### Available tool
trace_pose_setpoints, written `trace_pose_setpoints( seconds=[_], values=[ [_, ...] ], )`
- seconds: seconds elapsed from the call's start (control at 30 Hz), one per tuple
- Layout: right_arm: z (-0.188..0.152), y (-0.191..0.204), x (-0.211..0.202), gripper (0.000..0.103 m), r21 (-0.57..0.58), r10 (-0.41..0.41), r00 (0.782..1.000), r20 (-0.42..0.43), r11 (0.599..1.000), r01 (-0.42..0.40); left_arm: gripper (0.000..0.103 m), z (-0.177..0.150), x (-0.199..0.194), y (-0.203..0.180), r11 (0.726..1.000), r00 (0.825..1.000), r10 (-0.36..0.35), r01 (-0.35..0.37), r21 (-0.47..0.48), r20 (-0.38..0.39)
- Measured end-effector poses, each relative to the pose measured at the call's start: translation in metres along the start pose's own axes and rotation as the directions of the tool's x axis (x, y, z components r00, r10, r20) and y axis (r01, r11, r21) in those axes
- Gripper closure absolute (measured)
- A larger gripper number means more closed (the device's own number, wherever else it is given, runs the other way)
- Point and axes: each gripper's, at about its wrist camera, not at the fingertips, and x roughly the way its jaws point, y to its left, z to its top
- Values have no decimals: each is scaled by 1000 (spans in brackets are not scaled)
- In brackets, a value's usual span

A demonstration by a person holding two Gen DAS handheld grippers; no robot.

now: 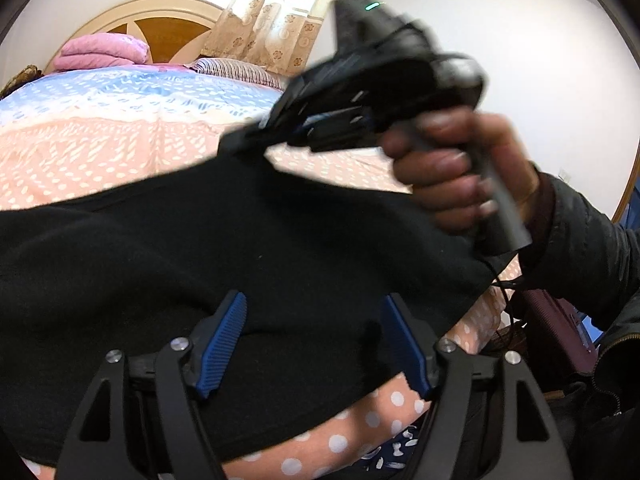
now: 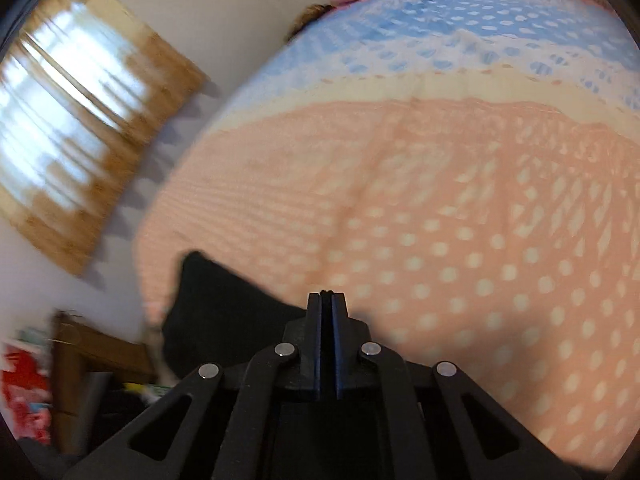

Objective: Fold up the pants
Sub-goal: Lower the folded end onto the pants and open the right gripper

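Dotted bedspread (image 1: 100, 160); black pants (image 1: 200, 248) beneath wide left tool (image 1: 316, 344); right tool (image 2: 327, 300) closed, empty.

One pair of black pants (image 1: 200, 248) lies on one bed, whose dotted bedspread (image 1: 100, 152) is one piece banded in pink, cream and blue. Two grippers show: the left gripper (image 1: 316, 344) and the right gripper (image 2: 327, 300), each with two fingers. One hand (image 1: 448, 168) is visible. At the bed's far edge sit one folded pink blanket (image 1: 100, 52) and one striped pillow (image 1: 236, 68). One headboard (image 1: 160, 28) stands behind them.
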Motion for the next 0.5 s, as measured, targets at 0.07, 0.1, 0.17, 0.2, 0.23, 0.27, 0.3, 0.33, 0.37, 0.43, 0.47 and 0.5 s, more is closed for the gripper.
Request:
trace_pose_setpoints(
  seconds=[0.07, 0.1, 0.17, 0.2, 0.23, 0.27, 0.3, 0.33, 0.37, 0.43, 0.47, 0.5],
  values=[
    [-6, -19, 13, 99, 40, 3, 1000, -27, 999, -2, 28, 0, 0, -1, 1000, 1000, 13, -13, 13, -4],
    [-8, -22, 14, 99, 37, 21, 1000, -10, 999, -21, 28, 0, 1, -2, 1000, 1000, 20, -20, 18, -9],
    [-10, -20, 9, 98, 23, 44, 999, 7, 999, -44, 28, 0, -2, -2, 1000, 1000, 25, -25, 14, -1],
    [-11, -18, 6, 97, 22, 53, 999, 6, 998, -53, 26, 1, -3, -3, 1000, 1000, 22, -22, 6, 4],
    [-14, -17, -1, 95, 11, 56, 998, 16, 998, -56, 26, 2, -7, -3, 1000, 1000, 21, -21, -4, 7],
    [-17, -12, -13, 92, -17, 30, 999, 44, 999, -29, 26, 3, -10, -3, 1000, 1000, 26, -26, -7, 9],
    [-20, -12, -23, 91, -38, 8, 998, 60, 999, -6, 22, 3, -15, -3, 999, 999, 34, -33, -5, 16],
    [-24, -11, -33, 90, -62, -10, 997, 71, 998, 14, 12, 4, -18, -2, 999, 999, 40, -40, -4, 23],
    [-28, -8, -42, 89, -82, -9, 997, 79, 996, 15, 7, 2, -24, 0, 998, 998, 55, -55, -6, 39],
    [-44, 0, -59, 87, -119, 29, 996, 84, 993, -18, 3, -2, -30, 5, 997, 996, 74, -74, -21, 48],
    [-51, 0, -63, 82, -133, 38, 996, 77, 991, -28, 3, -5, -29, 10, 996, 997, 79, -78, -39, 27],
    [-61, 2, -64, 76, -149, 40, 998, 58, 988, -31, 3, -9, -27, 14, 995, 997, 83, -82, -57, 5]
  ],
)
